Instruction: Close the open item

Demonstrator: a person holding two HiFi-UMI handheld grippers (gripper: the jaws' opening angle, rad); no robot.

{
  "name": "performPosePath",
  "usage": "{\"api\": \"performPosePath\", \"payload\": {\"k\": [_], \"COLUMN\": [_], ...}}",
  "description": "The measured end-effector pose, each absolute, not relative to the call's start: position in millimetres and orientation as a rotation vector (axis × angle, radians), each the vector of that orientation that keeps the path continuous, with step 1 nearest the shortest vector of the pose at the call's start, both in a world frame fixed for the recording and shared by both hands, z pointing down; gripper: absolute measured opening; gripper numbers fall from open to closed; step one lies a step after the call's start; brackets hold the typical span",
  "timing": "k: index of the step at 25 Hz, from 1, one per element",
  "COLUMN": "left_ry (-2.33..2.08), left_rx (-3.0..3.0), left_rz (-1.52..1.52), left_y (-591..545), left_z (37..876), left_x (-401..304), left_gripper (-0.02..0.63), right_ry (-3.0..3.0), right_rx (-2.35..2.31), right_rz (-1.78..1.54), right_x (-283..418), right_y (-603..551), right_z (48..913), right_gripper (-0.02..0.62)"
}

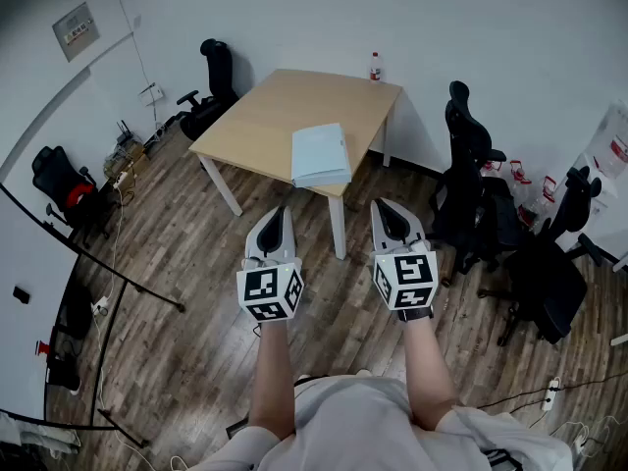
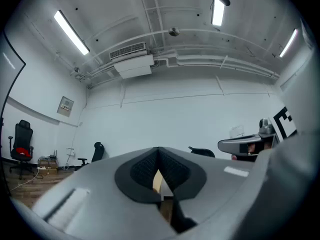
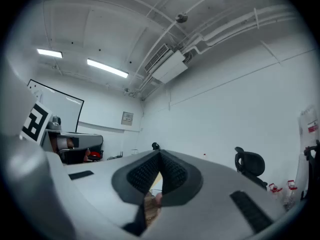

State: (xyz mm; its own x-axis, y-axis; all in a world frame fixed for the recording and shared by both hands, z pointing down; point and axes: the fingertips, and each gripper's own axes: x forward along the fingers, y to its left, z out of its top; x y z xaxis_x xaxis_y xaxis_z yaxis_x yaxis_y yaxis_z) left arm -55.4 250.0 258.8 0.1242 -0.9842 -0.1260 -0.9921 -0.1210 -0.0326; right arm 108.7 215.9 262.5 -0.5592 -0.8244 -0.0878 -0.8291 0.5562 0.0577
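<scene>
A pale blue flat rectangular item (image 1: pixel 321 155) lies at the near edge of a light wooden table (image 1: pixel 275 116); from here I cannot tell whether it is a book or a laptop, nor whether it lies open. My left gripper (image 1: pixel 278 216) and right gripper (image 1: pixel 385 208) hang side by side over the wooden floor, short of the table and touching nothing. Both point toward the table with jaws together. In the left gripper view the left gripper (image 2: pixel 159 152) is shut and empty, aimed at the white wall. The right gripper view shows the right gripper (image 3: pixel 160 154) the same way.
A small bottle (image 1: pixel 374 66) stands at the table's far edge. Black office chairs stand at the right (image 1: pixel 469 180), further right (image 1: pixel 549 263) and behind the table's left (image 1: pixel 211 86). Another chair (image 1: pixel 59 180), cables and stand legs (image 1: pixel 128 283) occupy the left floor.
</scene>
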Motion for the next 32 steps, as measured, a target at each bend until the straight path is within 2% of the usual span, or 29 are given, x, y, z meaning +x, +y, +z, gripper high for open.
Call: {"api": "performPosePath", "payload": {"k": [6, 14, 22, 32], "left_ry": [2.023, 2.047, 2.011, 1.937], "left_rx": [-2.286, -2.306, -2.373, -2.505], "left_rz": [0.112, 0.102, 0.165, 0.211], "left_y": [253, 224, 122, -26], "left_z": [272, 285, 298, 301], "left_x": [-32, -46, -61, -103], "left_gripper": [0.006, 0.006, 0.006, 0.006], "right_ry": [2.777, 2.795, 2.819, 2.836], "right_rx": [-1.389, -1.331, -1.372, -1.418], "right_rz": [0.107, 0.043, 0.049, -0.022], "right_x": [120, 108, 85, 24], "right_y": [219, 189, 107, -31], "right_z": [278, 296, 305, 296], "right_gripper": [0.009, 0.011, 0.011, 0.011]}}
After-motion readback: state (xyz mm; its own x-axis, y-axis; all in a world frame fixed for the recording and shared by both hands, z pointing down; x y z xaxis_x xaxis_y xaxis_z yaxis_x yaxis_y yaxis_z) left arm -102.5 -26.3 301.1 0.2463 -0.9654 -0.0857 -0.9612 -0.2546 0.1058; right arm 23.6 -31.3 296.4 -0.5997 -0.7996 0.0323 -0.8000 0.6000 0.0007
